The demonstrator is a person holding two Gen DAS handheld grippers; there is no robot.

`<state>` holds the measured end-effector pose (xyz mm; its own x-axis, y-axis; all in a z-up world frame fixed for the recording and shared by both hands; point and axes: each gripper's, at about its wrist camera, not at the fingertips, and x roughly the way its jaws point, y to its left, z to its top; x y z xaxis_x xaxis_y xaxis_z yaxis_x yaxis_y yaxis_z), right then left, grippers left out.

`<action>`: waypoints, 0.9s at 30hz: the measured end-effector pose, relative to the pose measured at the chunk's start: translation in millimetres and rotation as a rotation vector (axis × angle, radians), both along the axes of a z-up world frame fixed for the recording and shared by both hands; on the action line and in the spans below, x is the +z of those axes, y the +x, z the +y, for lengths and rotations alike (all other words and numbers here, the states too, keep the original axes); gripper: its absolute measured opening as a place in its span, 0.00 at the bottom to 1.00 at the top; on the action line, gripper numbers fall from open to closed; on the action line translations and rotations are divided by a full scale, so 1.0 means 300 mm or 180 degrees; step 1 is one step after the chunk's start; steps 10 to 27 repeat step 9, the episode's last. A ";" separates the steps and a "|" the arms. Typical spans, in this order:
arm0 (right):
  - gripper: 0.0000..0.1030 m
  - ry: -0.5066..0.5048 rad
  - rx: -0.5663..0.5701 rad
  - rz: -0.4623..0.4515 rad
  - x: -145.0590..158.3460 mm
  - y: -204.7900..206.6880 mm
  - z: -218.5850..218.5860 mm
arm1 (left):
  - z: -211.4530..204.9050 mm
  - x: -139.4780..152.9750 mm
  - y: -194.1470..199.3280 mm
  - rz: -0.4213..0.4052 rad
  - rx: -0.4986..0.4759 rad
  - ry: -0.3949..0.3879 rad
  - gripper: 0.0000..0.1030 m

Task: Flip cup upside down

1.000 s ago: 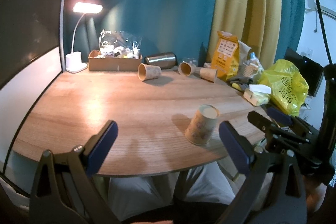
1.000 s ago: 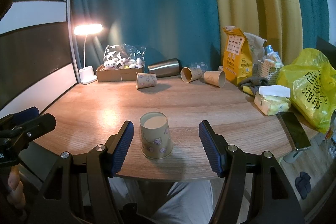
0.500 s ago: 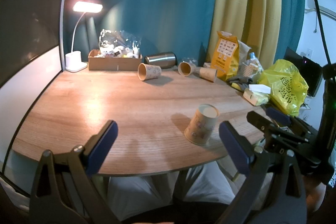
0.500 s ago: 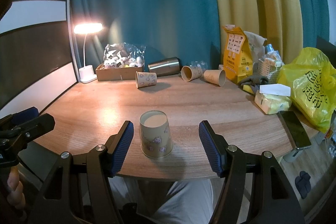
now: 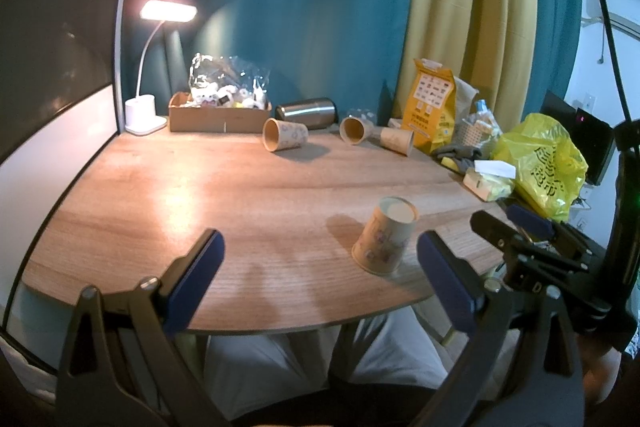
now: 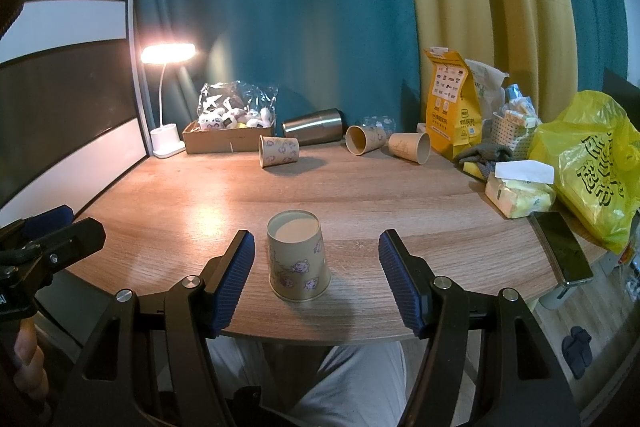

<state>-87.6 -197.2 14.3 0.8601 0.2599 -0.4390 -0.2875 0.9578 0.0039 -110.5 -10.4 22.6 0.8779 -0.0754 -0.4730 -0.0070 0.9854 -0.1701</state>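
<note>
Four paper cups, two grippers, one table (image 6: 400,195).
I'm seeing one cup (image 6: 298,261) sitting upside down near the front edge, untouched between my right gripper (image 6: 316,279)'s spread fingers; three cups (image 6: 279,151) are lying behind, left gripper (image 5: 320,275) gaping empty.

Matt printed paper cup (image 6: 298,262) on smooth, faintly glossy wood-grain table (image 6: 400,195).

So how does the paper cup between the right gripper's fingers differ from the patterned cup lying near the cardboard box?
The near cup stands upside down, base up, at the table's front edge; the far cup lies on its side, mouth open leftward, at the back. Both are tan paper with purple cartoon prints.
</note>
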 end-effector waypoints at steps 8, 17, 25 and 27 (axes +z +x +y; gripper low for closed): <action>0.66 0.0004 0.0003 0.0005 -0.003 0.001 -0.004 | -0.017 -0.016 -0.010 -0.0037 -0.0022 0.0032 0.95; 0.66 0.0011 0.0006 0.0009 -0.005 -0.003 -0.006 | -0.018 -0.020 -0.013 -0.0025 -0.0007 0.0038 0.95; 0.66 0.0011 0.0006 0.0009 -0.005 -0.003 -0.006 | -0.018 -0.020 -0.013 -0.0025 -0.0007 0.0038 0.95; 0.66 0.0011 0.0006 0.0009 -0.005 -0.003 -0.006 | -0.018 -0.020 -0.013 -0.0025 -0.0007 0.0038 0.95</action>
